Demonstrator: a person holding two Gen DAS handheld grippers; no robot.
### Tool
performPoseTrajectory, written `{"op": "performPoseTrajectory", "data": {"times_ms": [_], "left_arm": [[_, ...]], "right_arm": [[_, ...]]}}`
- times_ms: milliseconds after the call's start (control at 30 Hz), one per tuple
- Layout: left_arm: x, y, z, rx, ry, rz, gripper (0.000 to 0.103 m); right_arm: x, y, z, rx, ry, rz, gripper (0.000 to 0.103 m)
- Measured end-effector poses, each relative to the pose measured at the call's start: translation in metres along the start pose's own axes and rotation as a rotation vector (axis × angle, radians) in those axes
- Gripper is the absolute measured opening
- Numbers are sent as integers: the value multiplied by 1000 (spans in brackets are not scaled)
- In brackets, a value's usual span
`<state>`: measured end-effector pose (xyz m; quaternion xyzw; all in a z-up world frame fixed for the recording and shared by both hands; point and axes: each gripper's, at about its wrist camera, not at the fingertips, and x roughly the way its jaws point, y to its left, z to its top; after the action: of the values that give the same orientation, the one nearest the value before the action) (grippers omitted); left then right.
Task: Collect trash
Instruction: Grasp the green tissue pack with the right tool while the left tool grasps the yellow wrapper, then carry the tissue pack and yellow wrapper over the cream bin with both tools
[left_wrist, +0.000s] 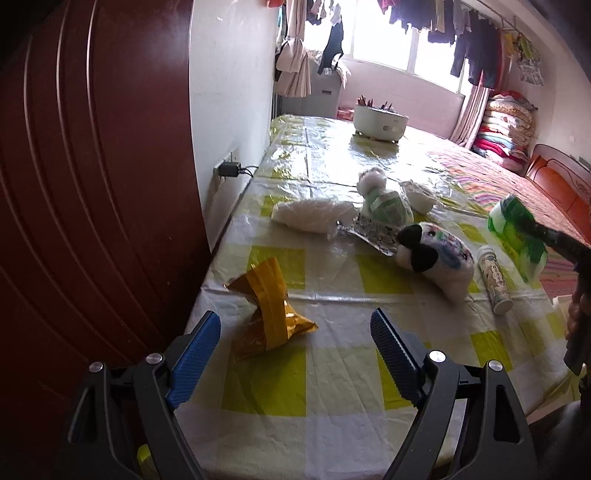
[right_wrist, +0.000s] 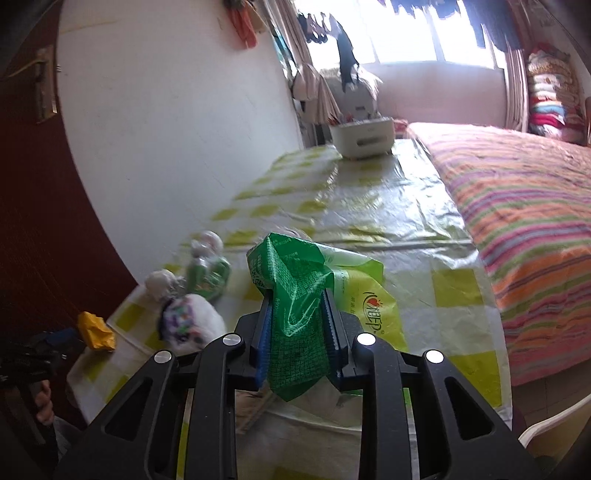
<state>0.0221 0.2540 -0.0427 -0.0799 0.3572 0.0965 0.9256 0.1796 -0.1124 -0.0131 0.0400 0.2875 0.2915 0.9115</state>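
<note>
My left gripper is open, its blue pads either side of a crumpled gold wrapper near the table's left front edge; the wrapper also shows in the right wrist view. My right gripper is shut on a green and white tissue packet and holds it above the table; the packet also shows in the left wrist view. Further back lie a white plastic bag, a silver foil wrapper, a green-labelled packet and a white tube.
A plush toy lies mid-table on the yellow-checked cloth. A white basket stands at the far end. A dark red door is on the left, a striped bed on the right. A charger hangs on the wall.
</note>
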Motion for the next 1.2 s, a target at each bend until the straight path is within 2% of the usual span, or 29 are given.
{"op": "performPoseTrajectory", "data": {"times_ms": [167, 300, 400, 500, 533, 600, 667, 700, 833, 1033, 1200], "left_arm": [[10, 0, 1, 3, 21, 18, 81], [20, 9, 5, -65, 32, 1, 81], [24, 15, 8, -111, 16, 23, 81], [31, 17, 9, -138, 32, 37, 80], [34, 17, 9, -146, 36, 45, 76], [39, 17, 10, -153, 50, 55, 60], [48, 18, 10, -163, 79, 65, 31], [50, 19, 11, -168, 88, 67, 28], [47, 13, 13, -174, 70, 64, 19], [29, -24, 19, -82, -13, 56, 19], [19, -60, 23, -7, -41, -7, 19]], "right_arm": [[-10, 13, 0, -16, -29, 38, 24], [-16, 19, -2, -29, -46, 55, 24], [-21, 19, -2, -31, -61, 66, 24], [-26, 19, -2, -26, -73, 73, 24], [-28, 18, -2, -23, -77, 71, 24], [-30, 16, -2, -19, -79, 76, 24], [-33, 15, -2, -18, -86, 71, 24], [-34, 14, -2, -17, -87, 74, 24], [-43, 9, -2, -12, -110, 64, 24], [-62, -5, -3, 2, -149, 28, 24], [-77, -26, -8, 28, -163, -15, 24]]}}
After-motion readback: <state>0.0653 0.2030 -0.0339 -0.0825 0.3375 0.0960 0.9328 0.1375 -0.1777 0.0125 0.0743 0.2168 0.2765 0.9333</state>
